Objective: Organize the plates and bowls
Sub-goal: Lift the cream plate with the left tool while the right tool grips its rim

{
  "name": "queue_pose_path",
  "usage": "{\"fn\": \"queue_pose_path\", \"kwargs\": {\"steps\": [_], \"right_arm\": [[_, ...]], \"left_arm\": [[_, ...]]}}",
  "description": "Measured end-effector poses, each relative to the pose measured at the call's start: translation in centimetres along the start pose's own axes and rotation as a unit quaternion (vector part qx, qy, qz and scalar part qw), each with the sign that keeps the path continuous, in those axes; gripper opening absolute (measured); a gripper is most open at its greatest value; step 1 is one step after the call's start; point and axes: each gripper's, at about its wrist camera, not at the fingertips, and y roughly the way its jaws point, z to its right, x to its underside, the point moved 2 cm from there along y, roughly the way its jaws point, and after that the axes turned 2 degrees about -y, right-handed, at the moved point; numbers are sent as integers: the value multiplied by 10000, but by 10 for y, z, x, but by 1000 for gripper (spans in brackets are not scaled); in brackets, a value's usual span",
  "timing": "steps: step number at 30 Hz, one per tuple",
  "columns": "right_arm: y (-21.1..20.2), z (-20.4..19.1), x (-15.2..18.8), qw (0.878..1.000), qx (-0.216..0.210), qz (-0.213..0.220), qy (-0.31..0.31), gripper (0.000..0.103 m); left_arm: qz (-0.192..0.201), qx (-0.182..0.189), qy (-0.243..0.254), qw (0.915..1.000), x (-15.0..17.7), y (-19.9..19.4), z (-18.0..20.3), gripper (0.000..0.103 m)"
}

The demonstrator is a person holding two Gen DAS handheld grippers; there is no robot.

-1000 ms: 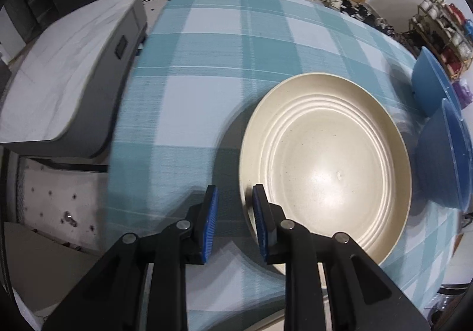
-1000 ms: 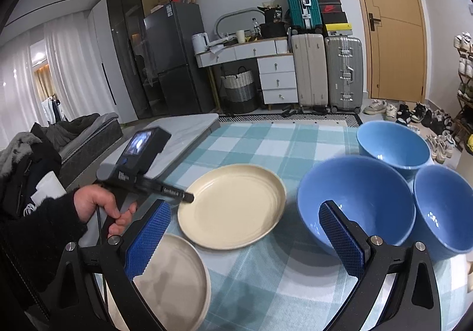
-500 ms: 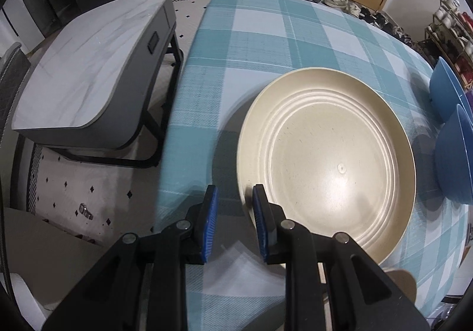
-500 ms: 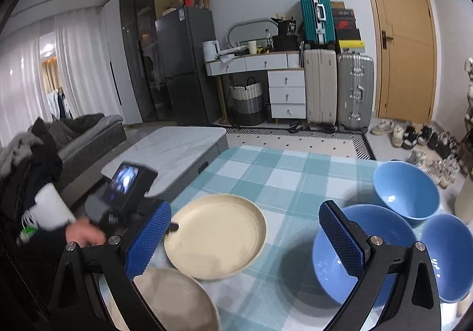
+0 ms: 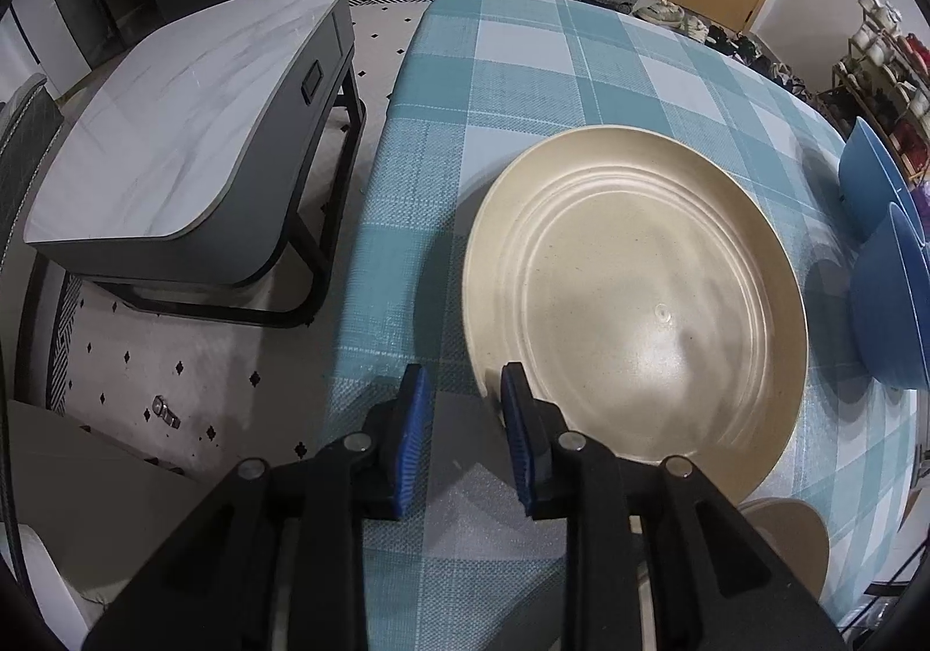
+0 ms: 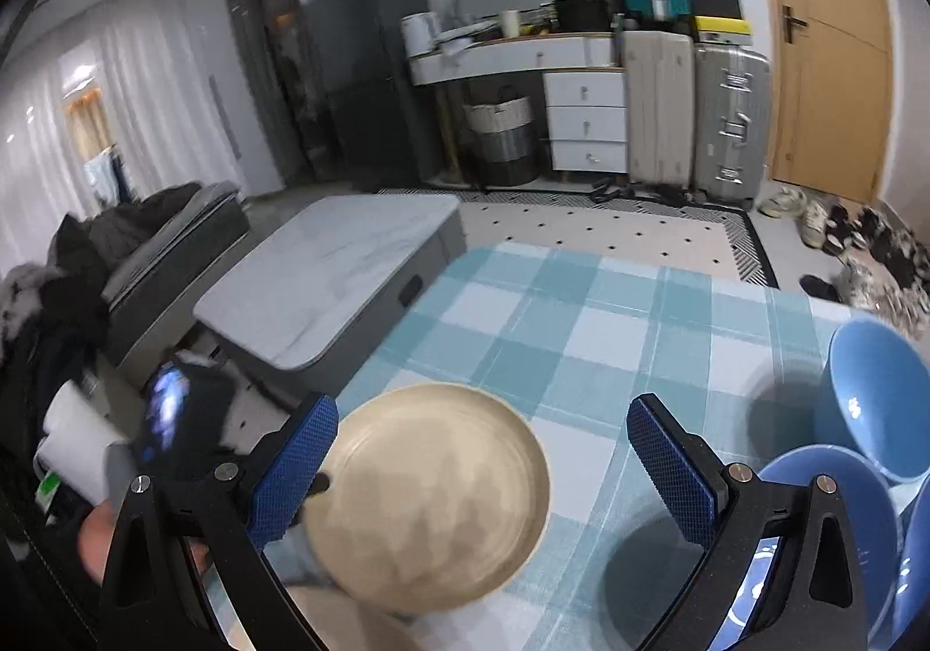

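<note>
The low grey side table [image 5: 174, 139] stands off the worktop [image 5: 523, 70] at 10 o'clock in the left wrist view. It carries none of the task's things.

My left tongs [image 5: 462, 418] point steeply down at the worktop's near left edge. Their blue pads are slightly spread and have just been opening. The 8 o'clock rim of the cream plate [image 5: 633, 302] sits in the gap against the right pad. The left pad stands clear of it over the checked cloth, so I judge this rim grip to be released, not pinching.

The cream plate lies on the worktop with its 5 o'clock edge over a second, tan plate [image 5: 784, 535]. I judge this overlap to be the purpose of the placement: the plates are being gathered into one stack at the near corner. I cannot tell whether the upper plate rests fully on the lower one.

At 3 o'clock of the plate, near but apart from it, two blue bowls [image 5: 889, 302] stand close together. The right wrist view shows a third at its lower right edge.

My right tongs [image 6: 485, 462] hang above the worktop between plates and bowls, spread wide with nothing between the pads. I judge this opening to be set ready for a bowl wall, since the bowls are not yet nested.
</note>
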Motion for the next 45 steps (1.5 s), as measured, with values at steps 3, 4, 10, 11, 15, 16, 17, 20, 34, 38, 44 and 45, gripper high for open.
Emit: {"fn": "queue_pose_path", "kwargs": {"steps": [3,4,10,11,15,16,17,20,34,38,44,45], "right_arm": [[28,-1,6,9992,36,-398,-53,102],[36,0,9,9988,90,-477,-91,102],[88,19,30,9919,410,-1201,-76,102],[97,24,35,9887,554,-1391,-31,102],[111,40,51,9842,448,-1684,314,102],[111,42,53,9839,421,-1695,375,102],[111,43,55,9838,402,-1700,402,102],[114,44,60,9826,263,-1789,419,99],[127,42,84,9735,505,-2225,129,52],[127,42,84,9740,497,-2205,109,40],[120,36,84,9767,395,-2107,90,18],[119,36,84,9768,376,-2104,99,17]], "left_arm": [[14,23,-56,10000,1,0,-1,27],[11,26,-68,10000,1,0,-1,28],[-13,-17,-91,10000,3,1,-1,33],[-11,-28,-93,10000,3,1,-1,34],[-12,-66,-107,9999,4,3,-2,40],[-15,-53,-88,9999,4,3,-2,40],[-12,-44,-55,10000,4,4,-2,41],[-17,-17,-90,10000,5,4,-5,42],[4,-67,-27,10000,8,6,2,45],[-18,-37,-33,10000,8,6,2,45],[-34,-3,-45,10000,9,6,0,47],[-34,6,-51,10000,9,5,0,47]]}}
